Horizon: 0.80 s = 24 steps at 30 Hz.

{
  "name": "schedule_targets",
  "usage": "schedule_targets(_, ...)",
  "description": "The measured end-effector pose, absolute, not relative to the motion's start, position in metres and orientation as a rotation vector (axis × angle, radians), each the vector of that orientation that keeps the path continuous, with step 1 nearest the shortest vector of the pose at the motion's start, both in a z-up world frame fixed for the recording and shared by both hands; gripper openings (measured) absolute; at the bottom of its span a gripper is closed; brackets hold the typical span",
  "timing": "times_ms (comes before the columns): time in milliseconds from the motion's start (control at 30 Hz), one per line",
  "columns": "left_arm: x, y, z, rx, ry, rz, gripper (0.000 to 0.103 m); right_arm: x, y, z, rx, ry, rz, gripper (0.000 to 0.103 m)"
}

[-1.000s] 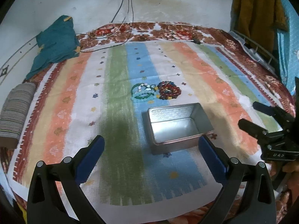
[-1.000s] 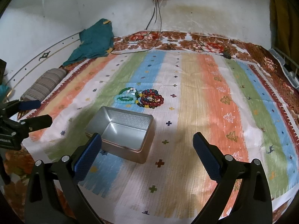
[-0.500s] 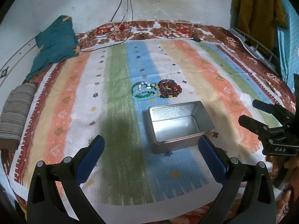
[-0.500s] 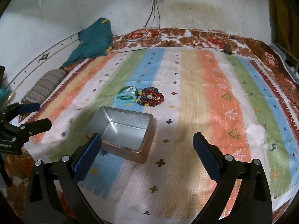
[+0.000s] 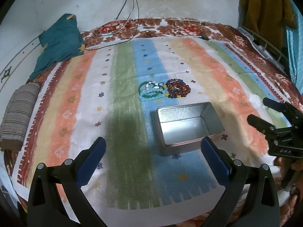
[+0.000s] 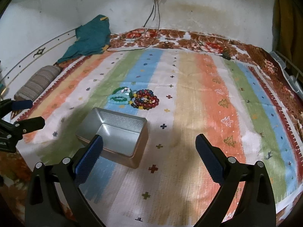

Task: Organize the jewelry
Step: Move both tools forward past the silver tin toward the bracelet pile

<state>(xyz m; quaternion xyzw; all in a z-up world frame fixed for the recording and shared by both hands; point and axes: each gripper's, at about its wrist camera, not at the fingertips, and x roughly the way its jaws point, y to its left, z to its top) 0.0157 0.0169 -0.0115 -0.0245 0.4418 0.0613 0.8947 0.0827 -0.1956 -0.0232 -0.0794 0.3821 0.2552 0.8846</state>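
an open metal tin [image 5: 186,124] [image 6: 116,135] is seen standing on a striped cloth [image 5: 121,98] [image 6: 198,104] that is spread over a bed. nothing is seen inside the tin. just beyond its far wall, a small heap of jewelry is laid on the blue stripe: green and pale bead bracelets [image 5: 150,90] [image 6: 121,97] on the left, touching a coil of dark red and yellow beads [image 5: 178,89] [image 6: 145,99] on the right. the heap is near the tin but apart from it.

the left tongs [image 5: 152,151] are held wide apart above the near part of the cloth, with nothing between the blue pads; in the right wrist view they [image 6: 28,113] are seen at the left edge. the right tongs [image 6: 149,147] are likewise spread apart and hold nothing, the left pad overlapping the tin's near corner in that view; from the left wrist view they [image 5: 262,111] appear at the right edge, beside the tin.

a teal garment [image 5: 58,41] [image 6: 89,37] and a striped roll [image 5: 18,109] [image 6: 37,83] are seen at the far left, and cables [image 5: 130,9] are hung from a wall socket.
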Motion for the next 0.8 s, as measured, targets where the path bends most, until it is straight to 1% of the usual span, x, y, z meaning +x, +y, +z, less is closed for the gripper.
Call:
schedule_targets(333, 0.029, 0.033, -0.011, -0.068, 0.926, 0.159, 0.097, 0.110, -0.190, -0.025, -0.133, 0.815, 0.523, 0.099)
schedule_targets(667, 0.064, 0.044, -0.018, -0.078, 0.953, 0.174, 0.097, 0.136, -0.181, -0.031, -0.127, 0.844, 0.509, 0.099)
schedule_targets(800, 0.080, 0.050, -0.023, -0.076, 0.973, 0.183, 0.097, 0.145, -0.178, -0.031, -0.076, 0.863, 0.523, 0.099)
